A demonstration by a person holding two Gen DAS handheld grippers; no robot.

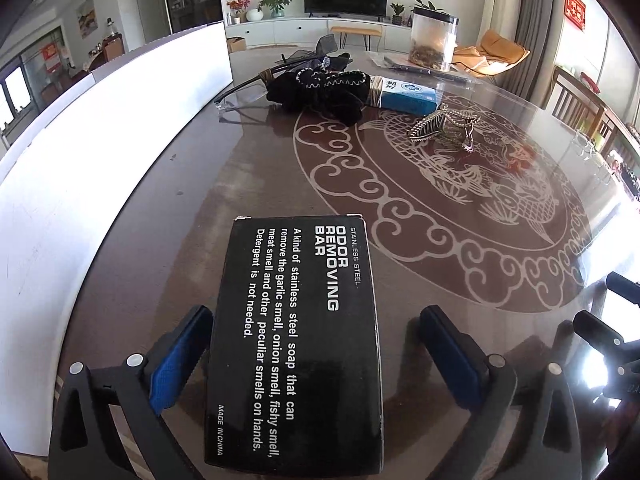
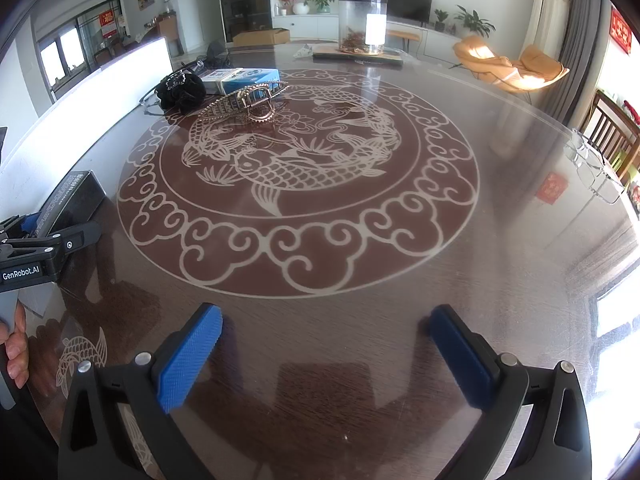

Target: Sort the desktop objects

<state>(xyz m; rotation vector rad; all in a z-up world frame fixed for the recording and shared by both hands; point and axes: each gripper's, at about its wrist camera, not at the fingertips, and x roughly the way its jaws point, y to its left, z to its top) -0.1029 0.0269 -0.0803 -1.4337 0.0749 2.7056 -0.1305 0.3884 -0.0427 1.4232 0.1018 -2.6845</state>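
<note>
Left gripper (image 1: 316,344) jaws spread wide, black box (image 1: 296,344) lying flat between them on the table (image 1: 200,184), pads not gripping. Right gripper (image 2: 326,344) also wide open, nothing in it. Hair clip (image 1: 442,126), black scrunchie (image 1: 320,88) and blue box (image 1: 408,96) sit far off.

Bright daylight from the right; glare on the glossy surface (image 2: 520,240). Sharp focus centrally, strong fisheye bending and dark corners at edges.
</note>
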